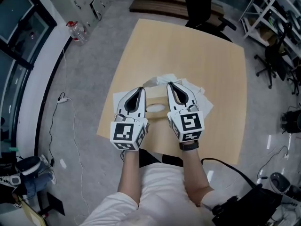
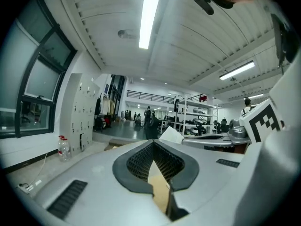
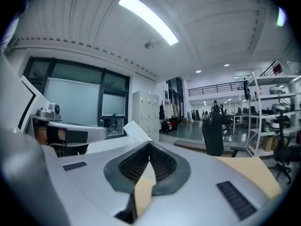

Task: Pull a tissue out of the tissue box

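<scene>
Tissue box (image 1: 156,108) sits between my left gripper (image 1: 140,89) and right gripper (image 1: 170,84), both with fingers together on nothing, so I judge the pull is not yet begun.

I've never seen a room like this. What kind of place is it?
Probably a lab or workshop-style office: metal shelving racks, office chairs, a bank of lockers and a wooden table.

We stand in a large open lab or workshop. We see metal shelving (image 1: 265,13), office chairs (image 1: 203,6), lockers (image 3: 145,111) and strip lights (image 2: 149,13).
</scene>
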### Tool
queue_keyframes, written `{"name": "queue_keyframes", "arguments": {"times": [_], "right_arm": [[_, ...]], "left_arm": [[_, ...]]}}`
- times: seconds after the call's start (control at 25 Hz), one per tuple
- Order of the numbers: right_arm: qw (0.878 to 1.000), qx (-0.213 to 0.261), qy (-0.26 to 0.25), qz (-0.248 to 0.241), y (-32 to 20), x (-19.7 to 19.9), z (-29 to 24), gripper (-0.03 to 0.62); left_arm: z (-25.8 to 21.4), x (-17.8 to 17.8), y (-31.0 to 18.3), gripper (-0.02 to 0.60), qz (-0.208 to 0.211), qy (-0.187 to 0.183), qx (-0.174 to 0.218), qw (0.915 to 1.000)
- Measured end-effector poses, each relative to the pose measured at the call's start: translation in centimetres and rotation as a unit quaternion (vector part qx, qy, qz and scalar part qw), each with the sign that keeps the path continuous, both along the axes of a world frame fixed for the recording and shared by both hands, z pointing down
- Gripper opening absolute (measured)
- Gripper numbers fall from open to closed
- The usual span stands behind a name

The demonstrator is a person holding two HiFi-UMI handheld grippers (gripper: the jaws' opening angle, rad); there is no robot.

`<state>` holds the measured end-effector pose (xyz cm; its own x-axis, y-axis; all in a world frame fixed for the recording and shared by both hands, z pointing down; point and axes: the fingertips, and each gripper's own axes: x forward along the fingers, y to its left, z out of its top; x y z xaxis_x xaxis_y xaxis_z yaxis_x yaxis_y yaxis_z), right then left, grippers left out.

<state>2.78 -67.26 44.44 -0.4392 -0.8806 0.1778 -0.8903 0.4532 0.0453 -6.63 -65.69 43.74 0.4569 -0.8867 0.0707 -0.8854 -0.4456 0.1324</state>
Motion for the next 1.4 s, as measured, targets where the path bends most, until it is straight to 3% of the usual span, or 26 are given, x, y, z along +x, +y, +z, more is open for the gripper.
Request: {"name": "queue_keyframes", "arguments": {"times": [0.28, 0.56, 0.72, 1.4], "right_arm": [[0.998, 0.062, -0.033, 0.004, 1.3, 0.5, -7.7, 0.006], [0.995, 0.097, -0.031, 0.008, 2.3, 1.2, -11.4, 0.006], [0.993, 0.111, -0.031, 0.006, 2.9, 1.1, -12.4, 0.006], [0.990, 0.133, -0.038, 0.012, 2.8, 0.8, -14.1, 0.006]], "left_arm": [[-5.8, 0.8, 0.6, 0.002, 0.002, -0.004, 0.052, 0.9986], [-9.8, 1.2, 1.4, 0.002, 0.001, -0.006, 0.093, 0.9957], [-11.6, 1.3, 1.9, 0.002, 0.011, 0.019, 0.103, 0.9945], [-12.7, 0.0, 2.0, 0.002, -0.015, -0.012, 0.120, 0.9926]]}}
